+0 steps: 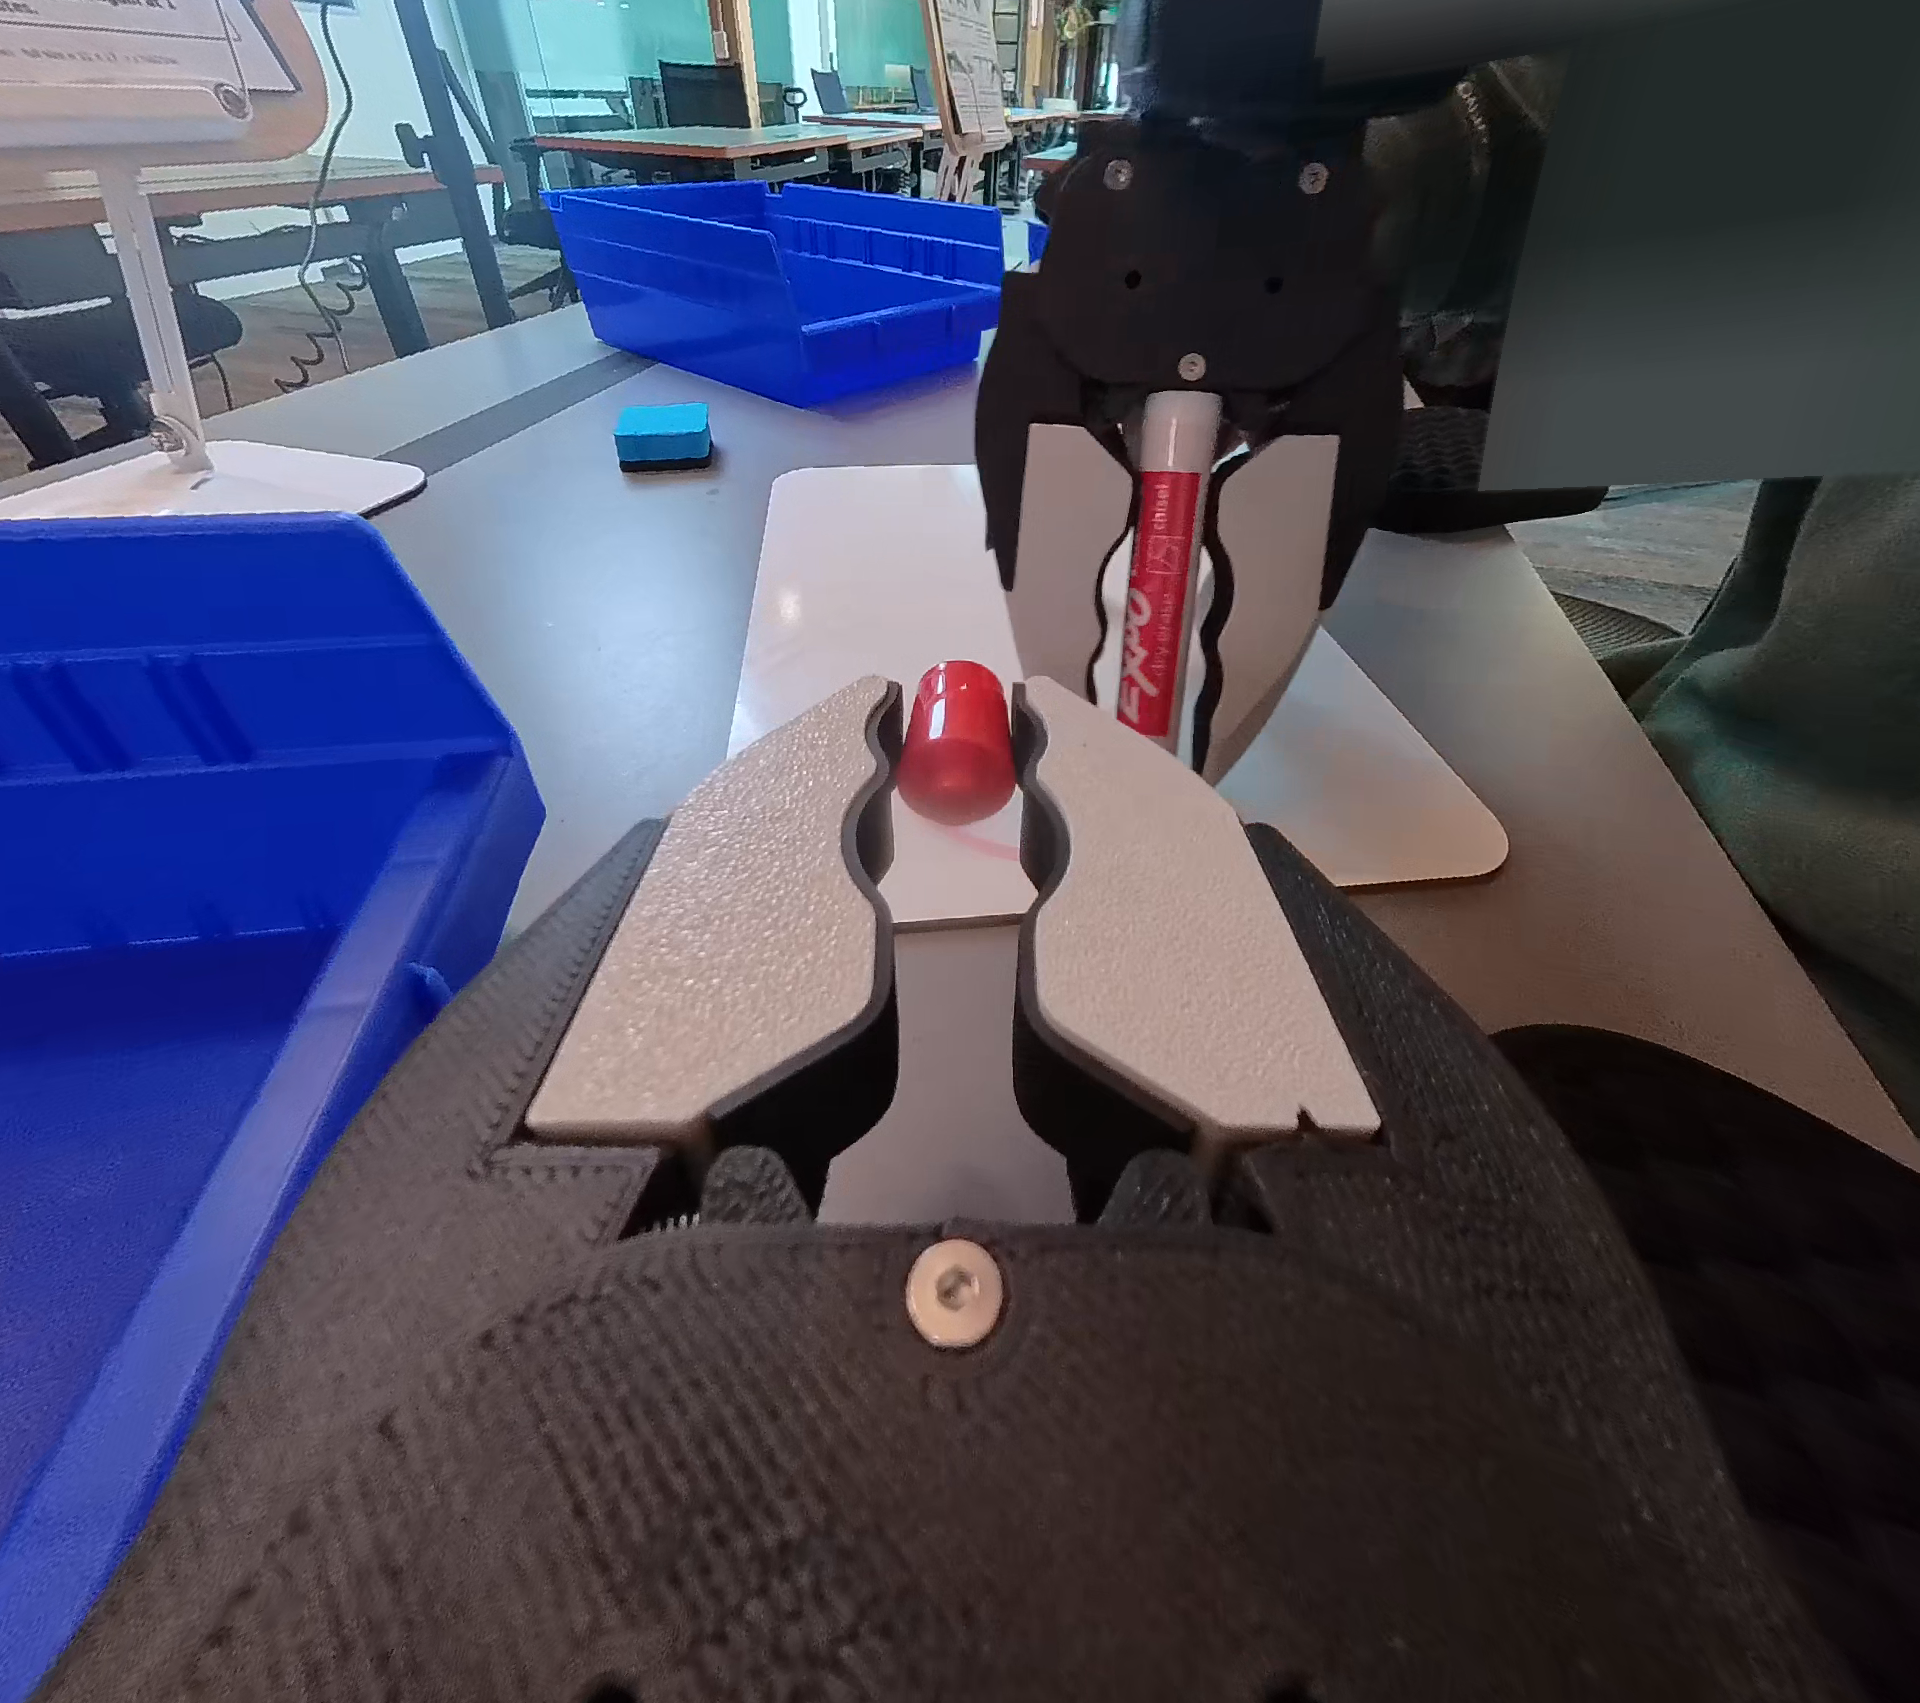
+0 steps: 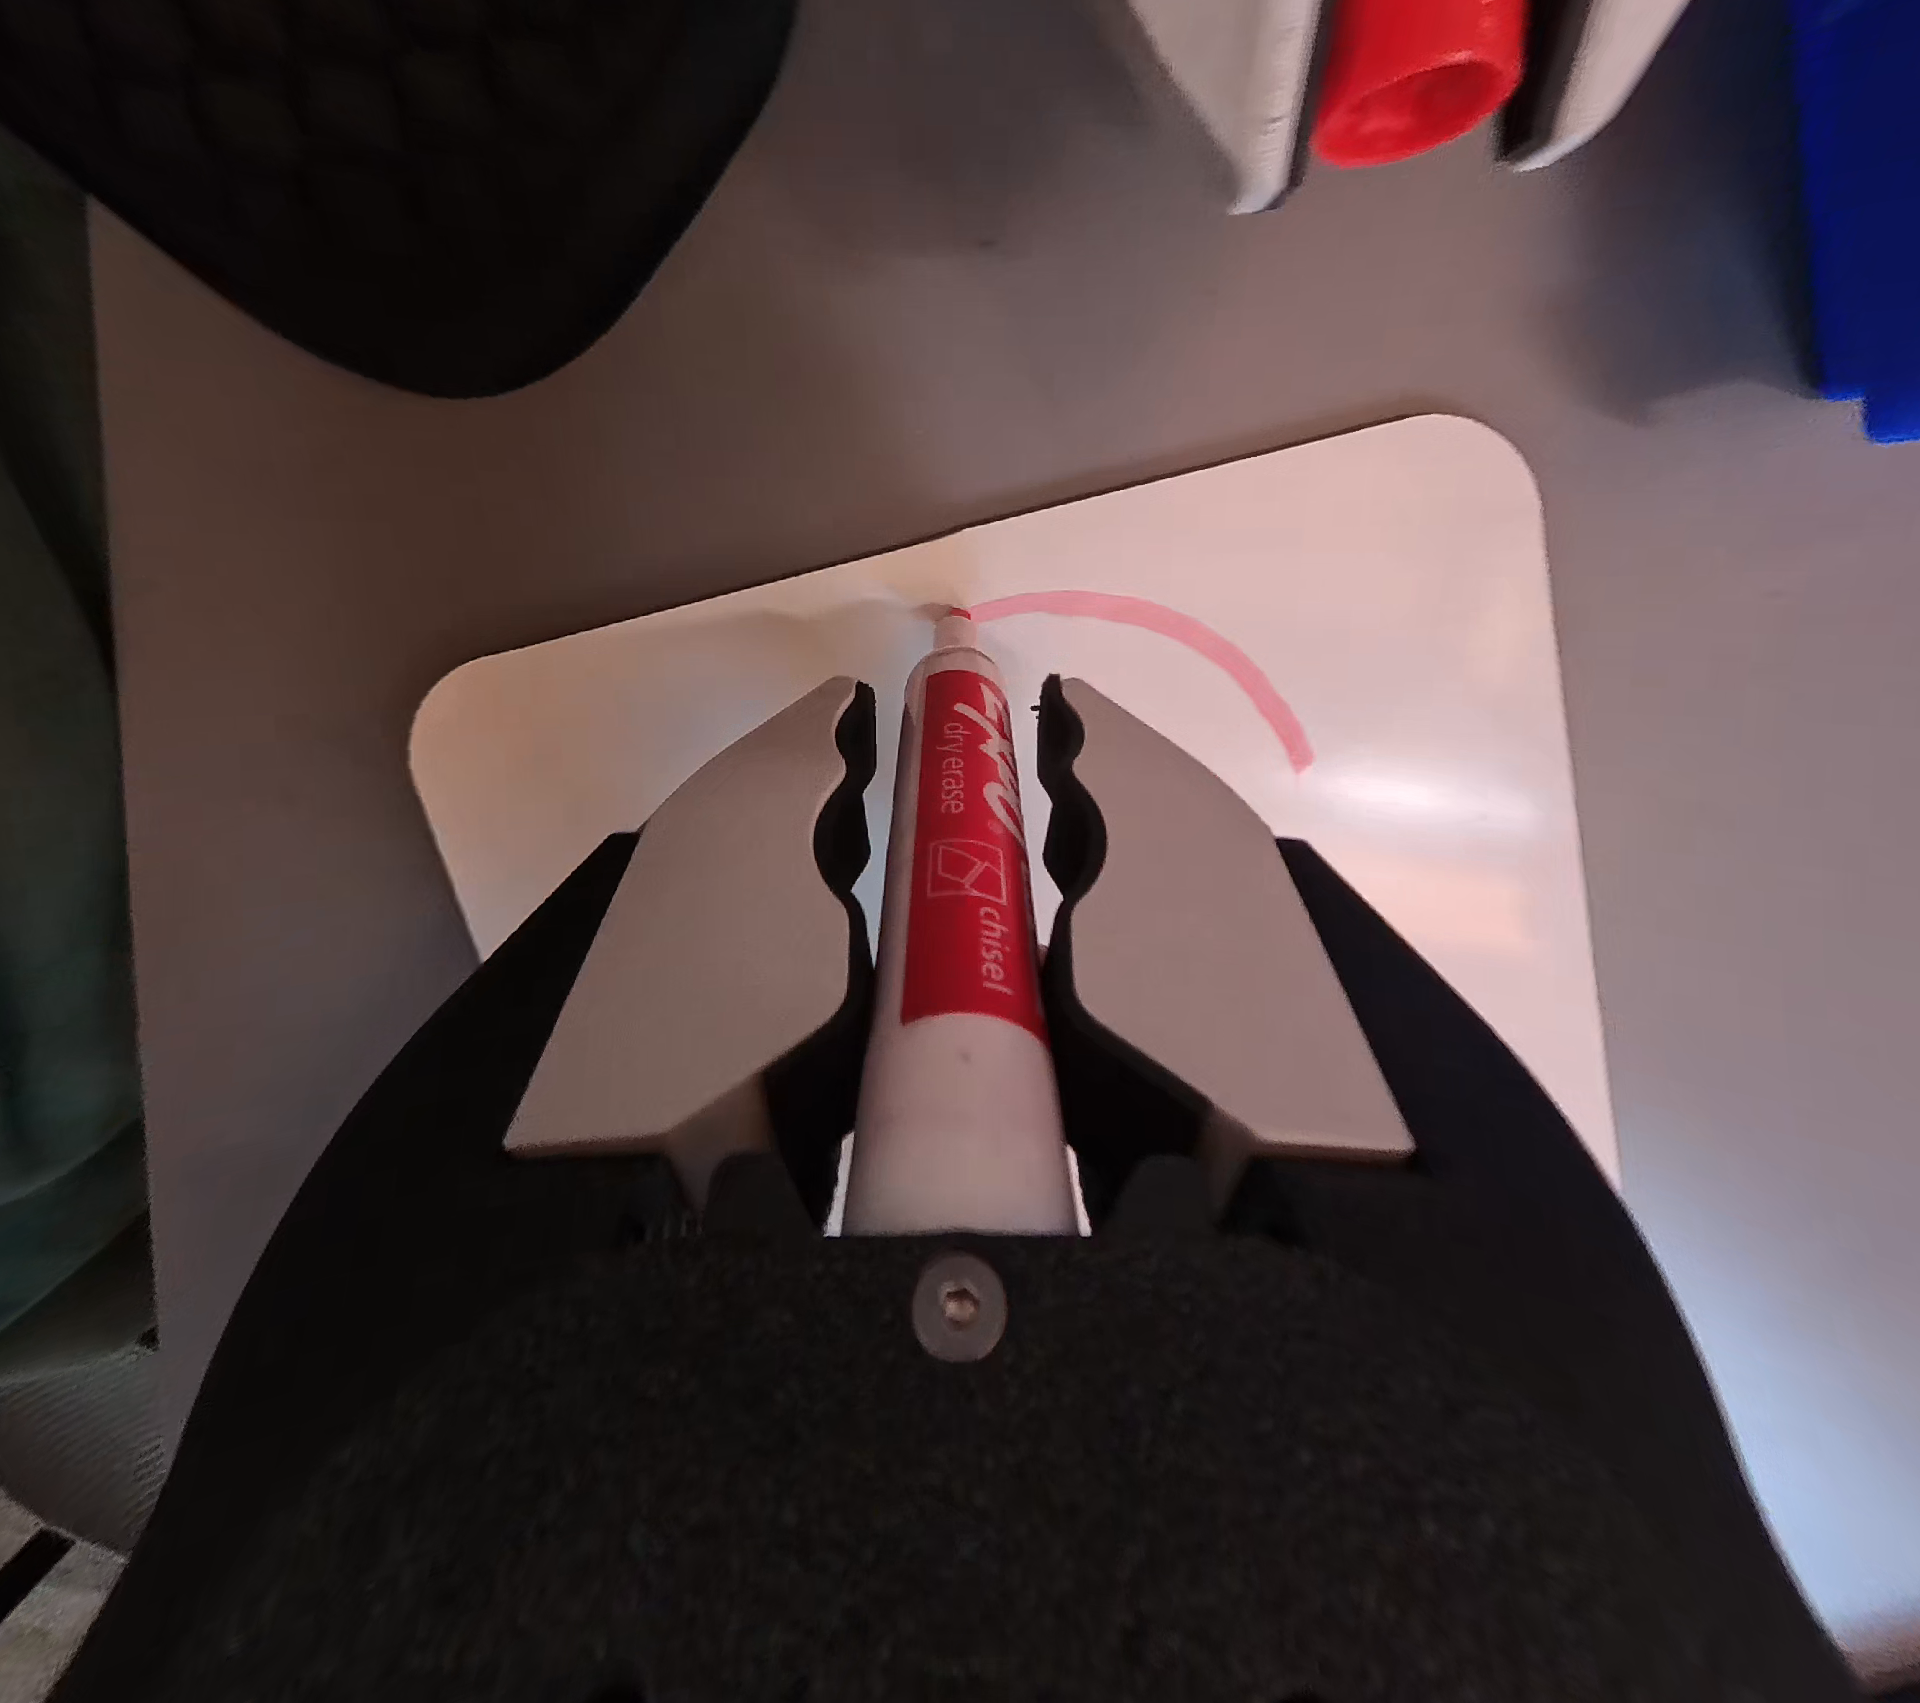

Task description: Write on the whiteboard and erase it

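Whiteboard (image 2: 1299, 874), a small white panel with rounded corners, is lying flat on the grey bench (image 1: 623, 614), just in front of the person's green sleeve (image 1: 1787, 718). The right tongs (image 2: 956, 697) are gripping a red dry-erase marker (image 2: 961, 874) along its barrel and pointing it steeply down, so that its tip is touching the board near the edge closest to the person. A curved pink-red stroke (image 2: 1174, 635) is running away from the tip across the panel. The left tongs (image 1: 954, 718) are hovering low over the near end of the board, drawn in narrow and holding the red marker cap (image 1: 956, 754) between their grey plates, with the cap's open mouth facing the marker. A blue felt eraser (image 1: 662, 435) is sitting on the bench beyond the board, well apart from both tongs. One blue bin (image 1: 790, 292) is standing behind the eraser, and another blue bin (image 1: 208, 822) is sitting close beside the left tongs. A white sign stand (image 1: 156, 303) is rising at the far left.
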A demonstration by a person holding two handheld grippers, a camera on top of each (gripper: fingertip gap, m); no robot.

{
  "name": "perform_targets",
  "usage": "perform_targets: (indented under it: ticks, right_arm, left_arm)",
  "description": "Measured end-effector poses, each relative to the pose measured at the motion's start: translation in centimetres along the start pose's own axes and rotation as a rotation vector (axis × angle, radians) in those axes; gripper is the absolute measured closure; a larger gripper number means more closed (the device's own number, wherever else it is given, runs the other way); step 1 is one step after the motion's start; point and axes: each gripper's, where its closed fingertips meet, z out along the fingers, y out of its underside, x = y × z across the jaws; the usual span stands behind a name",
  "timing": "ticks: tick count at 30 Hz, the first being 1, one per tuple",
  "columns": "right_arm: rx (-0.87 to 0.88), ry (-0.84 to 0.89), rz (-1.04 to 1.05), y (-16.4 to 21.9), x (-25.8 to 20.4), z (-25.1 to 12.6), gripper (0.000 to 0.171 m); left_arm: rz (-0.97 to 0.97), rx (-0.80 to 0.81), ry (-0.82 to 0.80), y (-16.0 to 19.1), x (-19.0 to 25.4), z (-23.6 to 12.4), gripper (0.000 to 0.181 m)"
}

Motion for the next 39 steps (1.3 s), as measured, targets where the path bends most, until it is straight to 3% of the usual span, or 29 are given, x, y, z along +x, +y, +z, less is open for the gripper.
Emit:
perform_targets:
  ticks: [10, 21, 30, 39]
  right_arm:
    - [-0.067, 0.006, 0.058, 3.7, -2.1, -1.6, 0.139]
    - [-0.095, 0.115, 0.144, 6.9, 2.7, -3.1, 0.139]
    - [-0.061, 0.132, 0.113, 5.1, 6.5, -2.3, 0.139]
    - [0.016, 0.092, 0.06, 1.9, 6.4, -1.1, 0.139]
  left_arm:
    - [-0.006, 0.002, 0.001, 0.0, 0.0, 0.0, 0.161]
    - [-0.021, 0.006, 0.008, -0.1, 0.0, -0.1, 0.161]
    - [-0.029, 0.007, 0.012, -0.1, 0.1, -0.3, 0.161]
    - [-0.033, 0.007, 0.011, -0.1, 0.2, -0.4, 0.161]
